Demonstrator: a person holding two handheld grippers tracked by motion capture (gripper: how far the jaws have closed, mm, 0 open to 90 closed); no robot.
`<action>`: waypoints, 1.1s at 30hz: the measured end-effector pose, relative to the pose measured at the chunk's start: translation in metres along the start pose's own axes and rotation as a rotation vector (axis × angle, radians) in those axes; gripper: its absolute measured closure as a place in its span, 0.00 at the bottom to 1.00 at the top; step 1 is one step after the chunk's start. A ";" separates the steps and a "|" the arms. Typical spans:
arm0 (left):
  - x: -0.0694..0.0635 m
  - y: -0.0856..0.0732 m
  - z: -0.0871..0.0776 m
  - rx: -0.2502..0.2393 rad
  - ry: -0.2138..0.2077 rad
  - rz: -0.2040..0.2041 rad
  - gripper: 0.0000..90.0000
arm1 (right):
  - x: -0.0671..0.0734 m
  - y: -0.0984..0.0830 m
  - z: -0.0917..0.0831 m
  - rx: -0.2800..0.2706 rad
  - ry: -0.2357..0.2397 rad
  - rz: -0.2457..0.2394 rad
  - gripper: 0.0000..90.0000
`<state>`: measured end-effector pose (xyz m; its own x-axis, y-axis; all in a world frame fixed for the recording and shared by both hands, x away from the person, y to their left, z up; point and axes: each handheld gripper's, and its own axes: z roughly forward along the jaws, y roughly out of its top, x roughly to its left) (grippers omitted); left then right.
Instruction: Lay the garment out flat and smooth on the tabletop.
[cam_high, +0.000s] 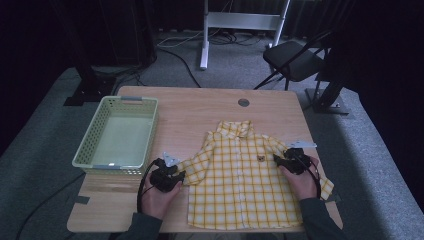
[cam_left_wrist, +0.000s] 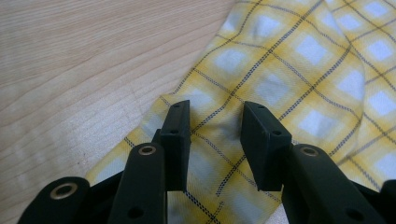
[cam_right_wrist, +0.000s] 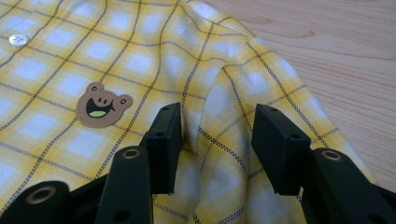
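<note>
Black fingers (cam_left_wrist: 176, 135) of the left gripper (cam_left_wrist: 215, 140) sit half open over the yellow shirt (cam_high: 240, 175) sleeve. Right gripper (cam_right_wrist: 217, 149) gapes around a bumpy fold beside a bear patch (cam_right_wrist: 101, 104). Left of them, a green basket (cam_high: 131, 102) rests on the table (cam_high: 200, 105).

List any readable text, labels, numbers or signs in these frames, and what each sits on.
None can be read.
Shirt: a brown bear-face patch on the chest, a picture with no lettering.
Basket: a pale strip on the near rim, too small to tell if it carries text.
</note>
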<state>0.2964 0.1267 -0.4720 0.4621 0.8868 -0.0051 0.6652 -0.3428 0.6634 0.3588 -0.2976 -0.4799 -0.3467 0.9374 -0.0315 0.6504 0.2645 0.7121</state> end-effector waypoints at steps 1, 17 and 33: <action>0.000 -0.001 -0.001 -0.003 0.001 -0.002 0.71 | -0.001 0.000 0.000 -0.002 -0.003 0.006 0.58; 0.016 -0.025 -0.020 -0.017 0.065 -0.049 0.68 | -0.005 -0.002 -0.002 0.004 -0.024 0.033 0.57; 0.036 -0.033 -0.028 -0.020 0.136 -0.047 0.63 | -0.001 -0.003 -0.030 -0.063 0.017 -0.004 0.54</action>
<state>0.2751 0.1786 -0.4730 0.3458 0.9361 0.0639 0.6719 -0.2946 0.6795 0.3369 -0.3056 -0.4606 -0.3613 0.9322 -0.0227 0.6056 0.2532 0.7544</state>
